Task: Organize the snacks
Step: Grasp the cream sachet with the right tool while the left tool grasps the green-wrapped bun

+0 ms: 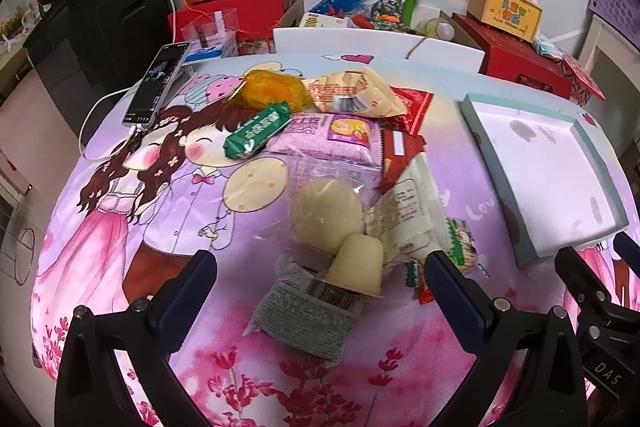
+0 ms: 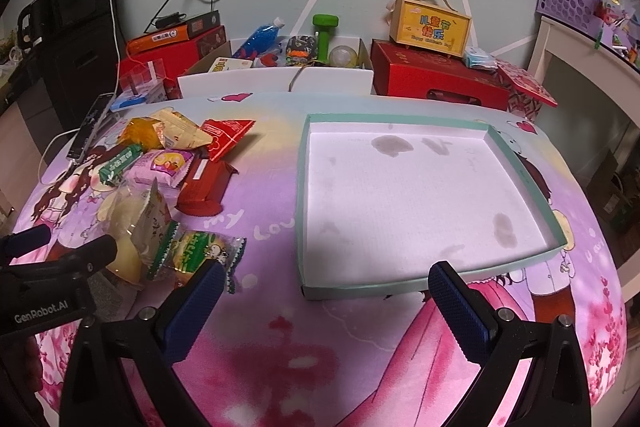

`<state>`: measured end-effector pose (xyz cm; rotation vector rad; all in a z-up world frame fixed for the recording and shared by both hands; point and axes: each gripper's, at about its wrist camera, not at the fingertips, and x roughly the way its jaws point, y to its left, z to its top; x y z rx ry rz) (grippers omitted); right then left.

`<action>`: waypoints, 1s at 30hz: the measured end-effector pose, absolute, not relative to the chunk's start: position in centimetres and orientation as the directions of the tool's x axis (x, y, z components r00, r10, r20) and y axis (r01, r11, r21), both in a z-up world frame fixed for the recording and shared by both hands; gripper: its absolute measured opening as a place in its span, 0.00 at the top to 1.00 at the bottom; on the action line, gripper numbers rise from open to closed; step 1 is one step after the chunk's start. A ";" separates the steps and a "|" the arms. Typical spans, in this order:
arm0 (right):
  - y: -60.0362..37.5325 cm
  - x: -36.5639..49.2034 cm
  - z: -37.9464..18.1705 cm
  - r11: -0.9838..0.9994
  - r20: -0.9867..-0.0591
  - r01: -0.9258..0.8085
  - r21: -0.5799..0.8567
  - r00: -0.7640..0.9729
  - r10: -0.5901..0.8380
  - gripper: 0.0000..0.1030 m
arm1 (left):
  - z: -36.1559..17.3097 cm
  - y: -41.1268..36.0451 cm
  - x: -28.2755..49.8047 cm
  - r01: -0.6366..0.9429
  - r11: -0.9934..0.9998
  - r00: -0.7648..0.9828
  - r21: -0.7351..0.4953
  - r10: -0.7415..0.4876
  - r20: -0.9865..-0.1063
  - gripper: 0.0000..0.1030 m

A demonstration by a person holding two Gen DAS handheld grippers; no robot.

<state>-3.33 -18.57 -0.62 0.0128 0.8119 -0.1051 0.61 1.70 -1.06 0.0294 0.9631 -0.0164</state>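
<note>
A heap of snack packets lies on the cartoon-print tablecloth: a pale jelly cup (image 1: 356, 263), a clear bag with a round cream bun (image 1: 326, 213), a grey-green packet (image 1: 306, 323), a pink roll-cake packet (image 1: 340, 137), a green packet (image 1: 256, 131), red packets (image 1: 404, 147) and an orange bag (image 1: 266, 89). My left gripper (image 1: 320, 283) is open, its fingers on either side of the jelly cup and grey-green packet. An empty teal-rimmed tray (image 2: 304, 211) lies to the right of the heap. My right gripper (image 2: 324, 291) hovers open at the tray's near edge, holding nothing.
A phone (image 1: 158, 83) with a white cable lies at the table's far left. Behind the table stand red boxes (image 2: 436, 75), a yellow carry box (image 2: 430, 27), a cardboard box of odds and ends (image 2: 288, 53) and a green dumbbell (image 2: 324, 31). A white shelf (image 2: 580, 75) is at right.
</note>
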 end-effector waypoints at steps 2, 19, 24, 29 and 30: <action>-18.4 -3.0 -0.4 0.996 -0.725 0.084 0.004 0.687 -0.055 0.00 | -1.1 2.2 0.7 0.008 1.000 0.568 0.018 0.010 -0.823 0.00; -12.3 1.4 -0.6 0.957 -0.725 -0.183 0.226 0.624 0.291 0.11 | -3.2 5.1 3.1 -0.024 0.999 0.518 0.038 0.045 -0.854 0.00; -11.1 2.4 -1.9 0.940 -0.744 -0.213 0.264 0.576 0.340 0.23 | -3.9 4.8 2.9 0.016 1.000 0.481 0.018 0.008 -0.876 0.01; -10.8 3.1 -2.9 0.928 -0.752 -0.225 0.298 0.543 0.374 0.33 | -4.3 4.4 2.3 0.053 0.999 0.458 -0.003 -0.027 -0.888 0.01; -10.8 3.2 -3.1 0.926 -0.753 -0.224 0.303 0.539 0.377 0.34 | -4.4 4.3 2.1 0.060 0.998 0.453 -0.009 -0.035 -0.891 0.01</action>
